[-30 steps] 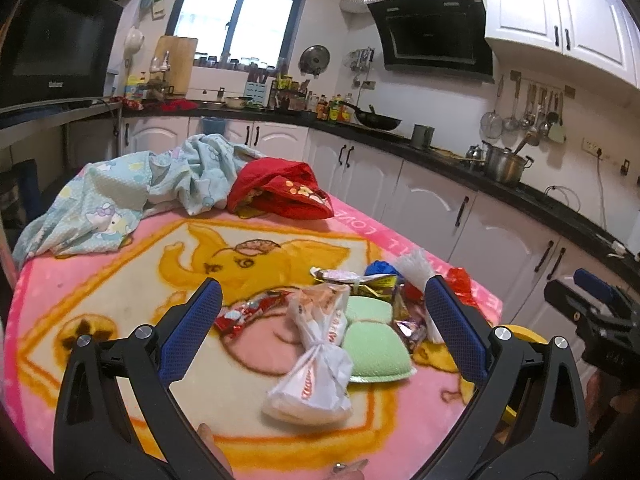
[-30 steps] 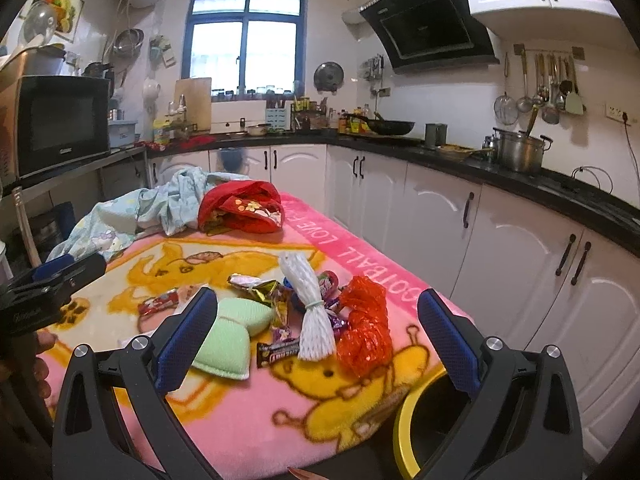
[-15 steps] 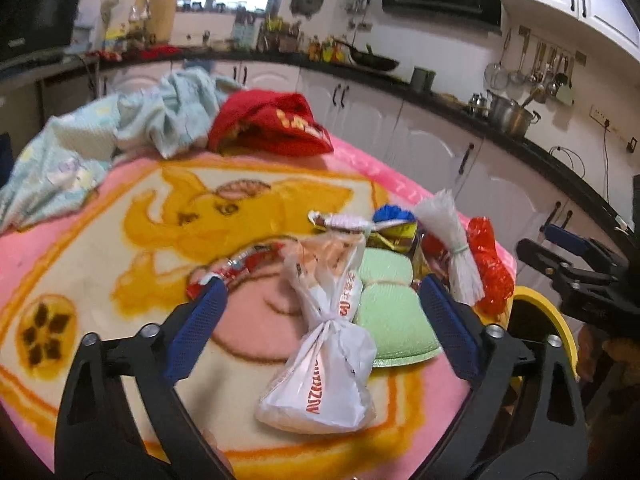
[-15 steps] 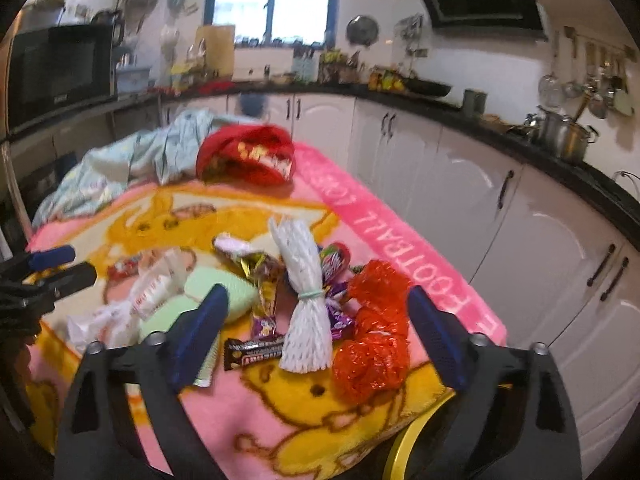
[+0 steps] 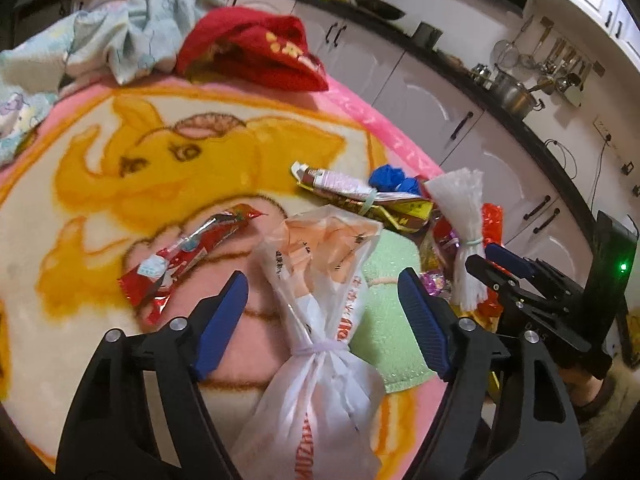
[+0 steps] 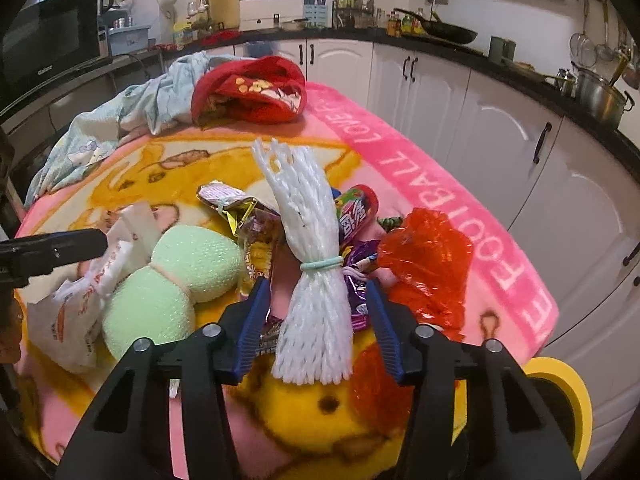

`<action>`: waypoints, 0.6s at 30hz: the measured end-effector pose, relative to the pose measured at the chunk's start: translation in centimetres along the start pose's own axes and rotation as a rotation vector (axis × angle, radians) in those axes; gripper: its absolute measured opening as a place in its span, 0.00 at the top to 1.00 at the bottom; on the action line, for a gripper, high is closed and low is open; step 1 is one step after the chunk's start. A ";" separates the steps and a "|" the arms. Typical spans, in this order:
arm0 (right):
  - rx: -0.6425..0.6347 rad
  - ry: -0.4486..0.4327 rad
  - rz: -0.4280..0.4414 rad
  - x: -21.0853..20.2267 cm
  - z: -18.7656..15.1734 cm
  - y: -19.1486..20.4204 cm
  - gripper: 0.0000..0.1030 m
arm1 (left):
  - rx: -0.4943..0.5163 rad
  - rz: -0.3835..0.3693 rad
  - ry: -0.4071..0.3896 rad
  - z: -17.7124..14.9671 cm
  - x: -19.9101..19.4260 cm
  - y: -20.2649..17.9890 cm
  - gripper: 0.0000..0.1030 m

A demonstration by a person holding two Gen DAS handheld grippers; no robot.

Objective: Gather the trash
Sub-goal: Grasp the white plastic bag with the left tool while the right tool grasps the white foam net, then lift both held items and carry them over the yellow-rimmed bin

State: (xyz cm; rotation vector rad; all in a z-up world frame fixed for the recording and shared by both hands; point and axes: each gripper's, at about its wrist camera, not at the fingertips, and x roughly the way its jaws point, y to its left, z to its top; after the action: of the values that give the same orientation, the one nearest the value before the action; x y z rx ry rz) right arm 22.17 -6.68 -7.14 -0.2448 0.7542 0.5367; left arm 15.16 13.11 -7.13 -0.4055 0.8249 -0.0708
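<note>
Trash lies on a pink and yellow blanket [image 5: 120, 184]. My left gripper [image 5: 324, 322] is open, its jaws on either side of a tied white plastic bag [image 5: 320, 344]. My right gripper [image 6: 316, 322] is open, its jaws around the lower end of a white foam net bundle [image 6: 312, 280] tied with a green band. A red plastic bag [image 6: 424, 264], a red snack wrapper [image 5: 188, 252], gold and purple wrappers [image 6: 248, 216] and a green sponge cloth [image 6: 172, 284] lie close by. The right gripper also shows in the left wrist view [image 5: 492, 268].
A yellow-rimmed bin [image 6: 568, 396] stands at the table's near right corner. A red cloth [image 6: 252, 92] and a pale blue cloth [image 6: 120, 120] lie at the far end. White kitchen cabinets [image 6: 500, 120] run along the right.
Both grippers moved down and forward onto the trash. The left now straddles the white bag and the right straddles the foam net; both jaws have narrowed but stay open.
</note>
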 end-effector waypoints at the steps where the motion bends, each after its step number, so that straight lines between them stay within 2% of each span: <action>1: 0.001 0.006 -0.004 0.3 0.0 0.0 0.55 | -0.004 -0.002 0.010 0.0 0.4 0.1 0.34; 3: 0.008 0.014 -0.005 0.8 0.1 -0.1 0.57 | -0.018 -0.008 0.028 0.0 0.8 0.5 0.38; 5: 0.015 0.026 0.011 1.4 0.0 -0.1 0.66 | -0.031 -0.016 0.037 -0.1 1.1 0.8 0.41; 8: 0.009 0.039 0.019 1.9 -0.2 0.1 0.72 | -0.049 -0.038 0.055 -0.3 1.5 1.3 0.49; 12: 0.009 0.035 0.018 1.9 -0.3 0.0 0.76 | -0.058 -0.065 0.052 -0.3 1.5 1.4 0.57; 18: 0.019 0.011 0.027 0.9 -0.6 0.0 0.79 | -0.033 -0.064 0.035 -0.6 1.1 1.4 0.70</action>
State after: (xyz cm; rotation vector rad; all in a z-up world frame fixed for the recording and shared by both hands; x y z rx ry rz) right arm 22.39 -6.60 -8.20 -0.2205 0.7736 0.5541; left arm 15.33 13.95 -8.80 -0.4629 0.8483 -0.1244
